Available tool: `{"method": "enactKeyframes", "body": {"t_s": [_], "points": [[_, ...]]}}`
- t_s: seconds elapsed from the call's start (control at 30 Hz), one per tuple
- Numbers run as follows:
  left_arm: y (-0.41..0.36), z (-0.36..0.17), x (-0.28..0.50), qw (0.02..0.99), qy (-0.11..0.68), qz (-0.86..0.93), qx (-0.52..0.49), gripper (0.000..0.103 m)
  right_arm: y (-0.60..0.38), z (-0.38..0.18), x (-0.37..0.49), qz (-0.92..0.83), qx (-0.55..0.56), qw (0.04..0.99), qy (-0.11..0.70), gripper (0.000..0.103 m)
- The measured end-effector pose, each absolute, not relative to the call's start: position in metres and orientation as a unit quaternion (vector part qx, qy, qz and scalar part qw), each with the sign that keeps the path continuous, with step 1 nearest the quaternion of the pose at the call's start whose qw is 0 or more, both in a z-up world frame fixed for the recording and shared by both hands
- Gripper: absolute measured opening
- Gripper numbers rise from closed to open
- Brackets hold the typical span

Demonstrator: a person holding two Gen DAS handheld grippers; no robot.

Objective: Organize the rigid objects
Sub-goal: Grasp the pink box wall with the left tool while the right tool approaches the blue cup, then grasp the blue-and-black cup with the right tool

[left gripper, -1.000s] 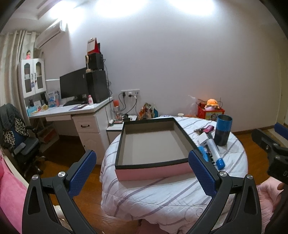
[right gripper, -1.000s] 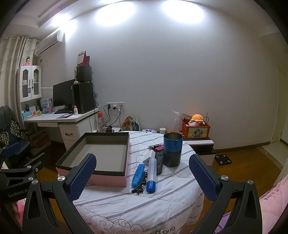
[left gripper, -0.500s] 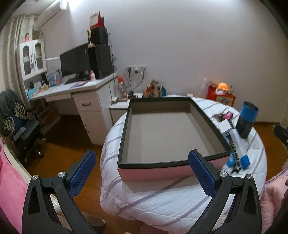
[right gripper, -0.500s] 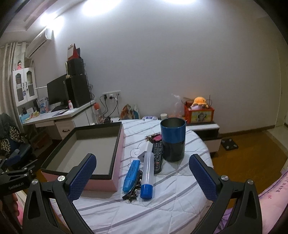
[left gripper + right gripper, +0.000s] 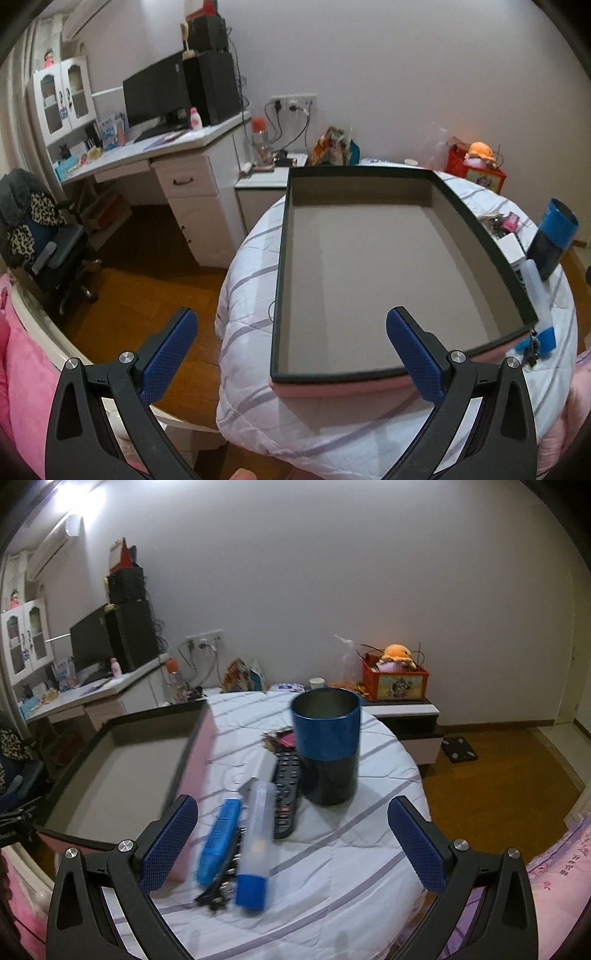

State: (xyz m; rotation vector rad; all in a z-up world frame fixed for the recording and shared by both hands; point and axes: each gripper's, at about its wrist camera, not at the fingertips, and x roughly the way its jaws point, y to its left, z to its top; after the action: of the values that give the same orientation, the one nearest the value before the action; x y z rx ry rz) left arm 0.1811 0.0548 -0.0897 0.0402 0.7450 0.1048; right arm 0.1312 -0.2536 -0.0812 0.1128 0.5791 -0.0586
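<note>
An empty pink box (image 5: 373, 266) with a black rim lies on the round quilt-covered table (image 5: 251, 280), also in the right wrist view as the box (image 5: 122, 768). To its right stand a blue-and-black cup (image 5: 327, 749), a black remote (image 5: 286, 794), a clear tube with a blue cap (image 5: 255, 842), a flat blue case (image 5: 218, 842) and dark small items (image 5: 221, 882). My left gripper (image 5: 291, 354) is open above the box's near edge. My right gripper (image 5: 293, 842) is open above the tube and remote, holding nothing.
A white desk (image 5: 173, 155) with a monitor (image 5: 155, 96) and a chair (image 5: 40, 236) stand to the left. A low white cabinet with a red toy box (image 5: 395, 679) stands behind the table. Pink bedding (image 5: 554, 886) borders the near side. Wooden floor (image 5: 498, 775) lies to the right.
Both grippers have moved forward and tilted down toward the table. The box and the objects beside it now look larger and closer. Nothing has been taken hold of.
</note>
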Motion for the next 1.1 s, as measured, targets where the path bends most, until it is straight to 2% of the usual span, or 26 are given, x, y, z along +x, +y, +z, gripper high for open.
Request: {"method": "enactKeyframes", "body": {"t_s": [0.6,0.8,0.87,0.97,1.1], "points": [[0.082,-0.11,0.239,0.907,0.416,0.058,-0.001,0.102,-0.282,-0.094,0.195,-0.046,0.063,0.945,0.317,0.103],[0.086,-0.124,0.254,0.894,0.445,0.056,0.001,0.066,-0.285,-0.097,0.207,-0.045,0.062,0.943,0.323,0.103],[0.09,-0.129,0.257,0.889,0.455,0.051,-0.004,0.044,-0.287,-0.098,0.211,-0.045,0.061,0.943,0.323,0.103],[0.088,-0.136,0.261,0.88,0.474,0.026,-0.007,0.034,-0.289,-0.099,0.215,-0.043,0.062,0.944,0.32,0.103],[0.082,-0.135,0.258,0.88,0.474,0.017,-0.001,0.033,-0.291,-0.1,0.22,-0.039,0.062,0.947,0.314,0.103]]}}
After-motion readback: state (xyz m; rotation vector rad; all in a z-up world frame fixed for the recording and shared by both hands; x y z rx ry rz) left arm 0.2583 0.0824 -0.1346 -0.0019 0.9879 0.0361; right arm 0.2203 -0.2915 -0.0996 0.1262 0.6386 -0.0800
